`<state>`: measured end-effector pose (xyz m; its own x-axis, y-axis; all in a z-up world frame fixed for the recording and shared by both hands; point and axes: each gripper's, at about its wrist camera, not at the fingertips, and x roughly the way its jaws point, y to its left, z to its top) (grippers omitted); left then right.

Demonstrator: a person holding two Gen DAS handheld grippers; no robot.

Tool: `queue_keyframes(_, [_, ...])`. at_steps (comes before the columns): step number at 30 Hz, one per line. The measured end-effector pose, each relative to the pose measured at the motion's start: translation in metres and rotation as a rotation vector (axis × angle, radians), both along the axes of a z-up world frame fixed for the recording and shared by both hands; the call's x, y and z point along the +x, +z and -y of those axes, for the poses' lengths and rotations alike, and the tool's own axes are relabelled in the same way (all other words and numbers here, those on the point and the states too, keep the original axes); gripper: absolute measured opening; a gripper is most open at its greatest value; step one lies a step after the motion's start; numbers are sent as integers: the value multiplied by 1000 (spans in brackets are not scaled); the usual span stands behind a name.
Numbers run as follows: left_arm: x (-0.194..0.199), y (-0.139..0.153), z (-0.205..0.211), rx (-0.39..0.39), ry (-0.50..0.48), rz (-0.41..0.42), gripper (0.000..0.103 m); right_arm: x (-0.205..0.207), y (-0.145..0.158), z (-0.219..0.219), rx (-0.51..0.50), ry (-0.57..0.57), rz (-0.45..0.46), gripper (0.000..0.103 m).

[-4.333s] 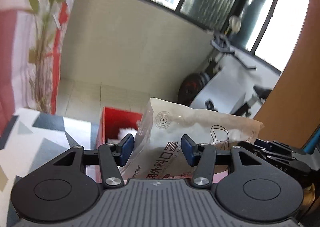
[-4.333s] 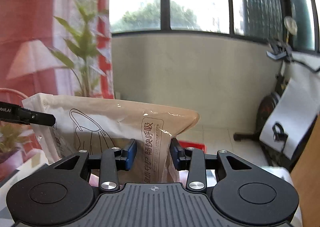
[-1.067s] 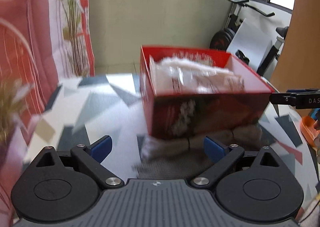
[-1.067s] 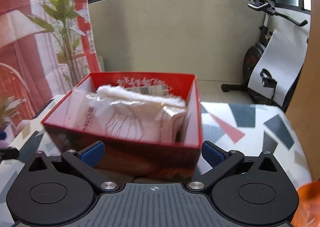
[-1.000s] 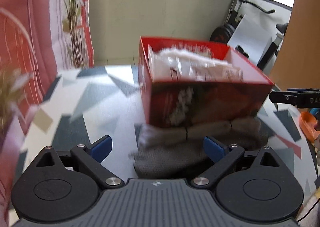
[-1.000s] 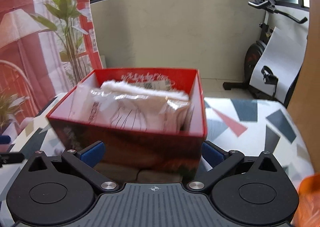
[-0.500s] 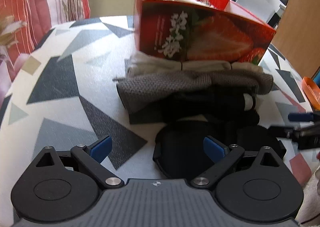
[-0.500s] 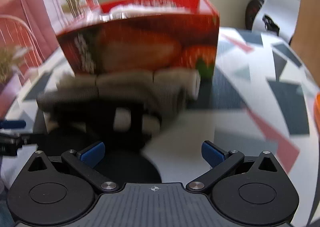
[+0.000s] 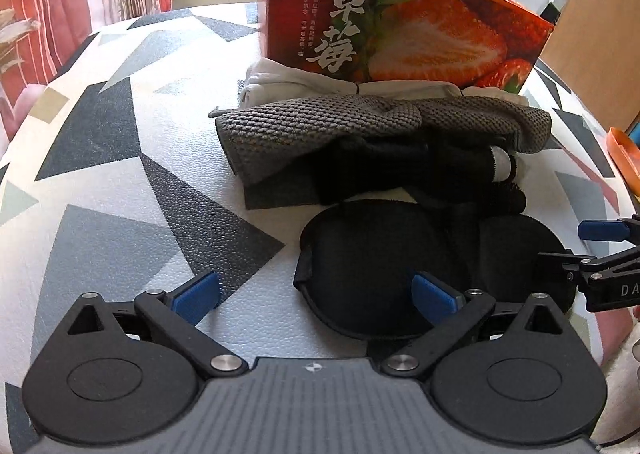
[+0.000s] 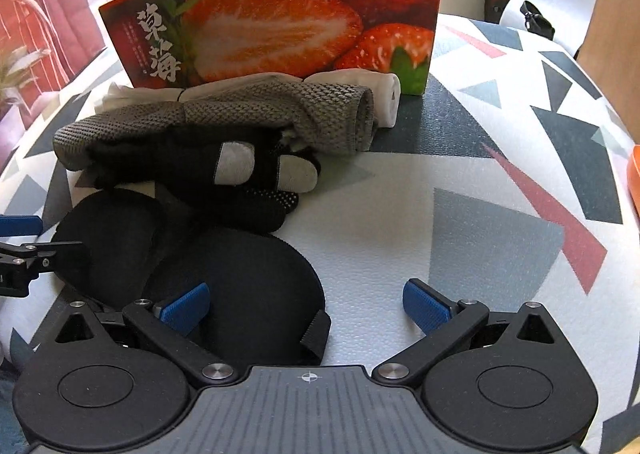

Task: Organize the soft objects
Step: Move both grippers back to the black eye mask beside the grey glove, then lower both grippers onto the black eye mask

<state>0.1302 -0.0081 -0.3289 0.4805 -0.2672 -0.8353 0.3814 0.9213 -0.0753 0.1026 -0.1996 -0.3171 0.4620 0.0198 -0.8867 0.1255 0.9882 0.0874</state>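
A black eye mask lies flat on the patterned table, nearest to me; it also shows in the right wrist view. Behind it lie black gloves, a grey knitted cloth and white rolled socks, in front of a red strawberry box. My left gripper is open and empty, low over the mask's left end. My right gripper is open and empty at the mask's right end, its left pad over the mask.
The table top carries a grey, black and red triangle pattern. An orange object sits at the right edge. The other gripper's tip shows at the right of the left wrist view. A red curtain hangs beyond the table at the left.
Both grippers let go of the mask packet into the box, opened wide, then came down and back from the box to just over the black eye mask.
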Motion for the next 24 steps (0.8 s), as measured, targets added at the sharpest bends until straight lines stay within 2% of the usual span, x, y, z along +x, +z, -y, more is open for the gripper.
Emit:
queue_keyframes(15, [0, -1, 4, 25, -3, 7, 103, 2, -4, -11, -72, 9, -4, 103])
queue_keyframes(24, [1, -2, 5, 29, -3, 5, 103, 2, -3, -11, -71, 7, -3, 103])
